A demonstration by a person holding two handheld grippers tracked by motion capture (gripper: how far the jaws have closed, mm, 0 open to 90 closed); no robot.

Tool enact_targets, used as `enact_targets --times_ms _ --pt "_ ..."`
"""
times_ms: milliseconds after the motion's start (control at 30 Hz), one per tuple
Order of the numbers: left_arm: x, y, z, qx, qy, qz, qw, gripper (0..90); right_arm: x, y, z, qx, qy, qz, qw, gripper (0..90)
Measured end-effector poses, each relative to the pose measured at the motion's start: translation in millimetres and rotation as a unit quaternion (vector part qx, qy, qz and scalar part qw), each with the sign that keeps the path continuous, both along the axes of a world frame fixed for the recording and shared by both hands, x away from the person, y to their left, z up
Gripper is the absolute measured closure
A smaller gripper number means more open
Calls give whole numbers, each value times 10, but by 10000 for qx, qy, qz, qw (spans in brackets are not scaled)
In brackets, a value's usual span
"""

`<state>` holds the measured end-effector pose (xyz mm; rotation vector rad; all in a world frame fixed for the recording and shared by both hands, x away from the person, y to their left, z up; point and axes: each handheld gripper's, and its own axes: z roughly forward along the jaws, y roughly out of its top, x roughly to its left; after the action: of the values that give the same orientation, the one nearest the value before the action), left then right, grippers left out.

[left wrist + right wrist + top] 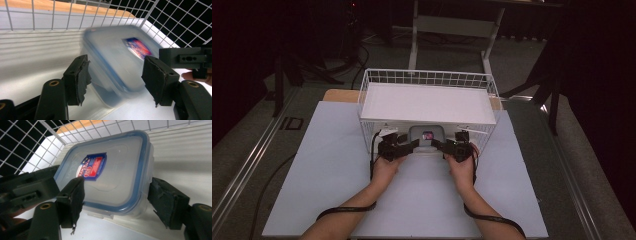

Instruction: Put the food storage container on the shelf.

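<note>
At the near open side of a white wire basket (pixel 428 80), which stands on a white table (pixel 332 165), sits a clear plastic box (pixel 427 137) with a blue-edged lid and a red and blue label (pixel 92 167). Box is tipped, lid facing the person, lower edge down on the white floor by the basket's mouth. The basket carries a flat white shelf (pixel 427 102) on top; box is underneath it.

Left gripper (pixel 404 146) comes at the box from its left end, right gripper (pixel 443 146) from its right end, both held in hands resting low on the table.

Left gripper view: box blurred, lying between the two black jaws; jaws partly spread, gap visible on both sides, pads (pixel 80 75) not pressing on it. Right gripper shows at the far right edge there.

Right gripper view: box corner between the jaws, left pad (pixel 76 197) overlaps the lid's front edge, right pad (pixel 166 201) just beside the box's side. Cannot tell whether they touch; no clear squeeze, jaws fairly wide.
</note>
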<state>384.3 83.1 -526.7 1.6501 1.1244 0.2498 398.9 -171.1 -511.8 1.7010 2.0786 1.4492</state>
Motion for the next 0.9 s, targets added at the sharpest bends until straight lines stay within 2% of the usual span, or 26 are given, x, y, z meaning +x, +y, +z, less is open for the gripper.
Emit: enact_targets --times_ms 133,167,233,267,333,400,533,633,767,867,900 --pt "-40 -13 25 94 -102 28 9999 388 -26 23 23 -129 -54 -44 9999 300" --pt "-53 -6 34 92 -110 -4 9999 388 -32 11 26 -196 -245 -17 9995 300" --pt "-86 14 58 60 -128 13 9999 388 -75 0 63 -248 -310 -23 9992 300" --pt "-102 25 74 27 -107 -7 9999 387 -91 -11 78 -277 -419 -29 9987 300" --pt "-139 55 103 39 -201 -83 9998 387 -136 -31 115 -279 -510 -20 9983 300" --pt "-190 73 129 78 -207 -121 9997 388 -190 -35 151 -326 -516 -2 9981 300" --pt "-312 138 176 191 -288 -281 9990 387 -274 -39 186 -370 -654 187 9970 303" --pt "-412 181 222 261 -368 -280 9986 363 -338 -7 193 -612 -845 390 9938 323" --pt "-507 263 264 397 -431 -414 9974 330 -419 34 190 -801 -867 460 9919 337" --pt "-570 353 250 267 -364 -635 9970 249 -474 63 186 -853 -834 551 9913 433" --pt "-597 368 246 256 -389 -623 9970 245 -488 77 180 -903 -807 580 9909 523"
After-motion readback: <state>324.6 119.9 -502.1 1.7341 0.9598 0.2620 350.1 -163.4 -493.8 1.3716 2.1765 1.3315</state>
